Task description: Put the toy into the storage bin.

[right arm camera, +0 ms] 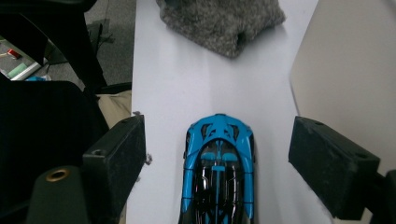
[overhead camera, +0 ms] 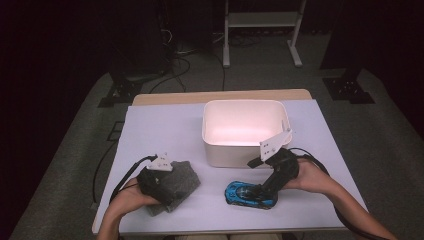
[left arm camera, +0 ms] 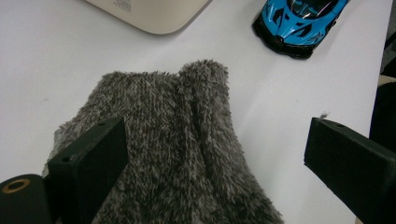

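- High view: right gripper (overhead camera: 260, 192) poised over the blue toy car (overhead camera: 249, 194) on the counter (overhead camera: 165, 125), near its front edge, before the white bin (overhead camera: 243, 131).
- Right gripper view: fingers (right arm camera: 116, 154) spread wide — car (right arm camera: 218, 168) between them, untouched.
- Left gripper view: left gripper (left arm camera: 210, 158) fingers wide apart above the grey fuzzy cloth (left arm camera: 177, 154) — its left finger overlaps the cloth.

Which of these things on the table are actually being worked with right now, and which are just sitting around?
In use:
- small glossy blue toy car, between the open right gripper
- fuzzy grey knitted cloth, under the open left gripper

Lying about:
- white rectangular plastic bin, empty, behind both
- white metal stand on the floor beyond the table
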`<state>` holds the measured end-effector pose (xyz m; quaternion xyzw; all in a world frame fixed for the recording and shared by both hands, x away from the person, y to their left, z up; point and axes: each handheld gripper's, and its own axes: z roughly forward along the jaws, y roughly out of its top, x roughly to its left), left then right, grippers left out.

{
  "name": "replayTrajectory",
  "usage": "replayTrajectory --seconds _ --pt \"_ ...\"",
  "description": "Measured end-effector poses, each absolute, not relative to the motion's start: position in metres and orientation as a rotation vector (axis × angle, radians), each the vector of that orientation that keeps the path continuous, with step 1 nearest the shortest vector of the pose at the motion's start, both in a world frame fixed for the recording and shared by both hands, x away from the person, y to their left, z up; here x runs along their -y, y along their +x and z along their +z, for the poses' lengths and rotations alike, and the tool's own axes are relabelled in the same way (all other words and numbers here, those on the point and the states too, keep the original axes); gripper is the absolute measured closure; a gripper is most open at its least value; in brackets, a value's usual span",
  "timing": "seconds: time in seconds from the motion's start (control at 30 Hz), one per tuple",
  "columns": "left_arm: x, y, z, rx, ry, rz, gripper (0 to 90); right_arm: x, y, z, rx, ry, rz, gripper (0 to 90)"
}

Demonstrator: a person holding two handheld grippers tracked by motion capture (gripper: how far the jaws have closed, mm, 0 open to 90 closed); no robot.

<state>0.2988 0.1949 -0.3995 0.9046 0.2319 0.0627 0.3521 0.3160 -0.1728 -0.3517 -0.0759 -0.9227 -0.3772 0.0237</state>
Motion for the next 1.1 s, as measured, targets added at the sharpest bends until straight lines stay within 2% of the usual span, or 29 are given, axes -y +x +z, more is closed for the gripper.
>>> replayTrajectory --seconds 0.37,1.1 --pt "-0.195 0.299 -0.399 -0.611 2.339 0.18 2.9 0.175 0.314 -0.38 2.844 -0.285 -1.14 16.3" --pt "-0.194 0.298 -0.4 -0.611 2.346 0.174 2.9 0.175 0.308 -0.409 2.879 -0.317 -1.075 13.0"
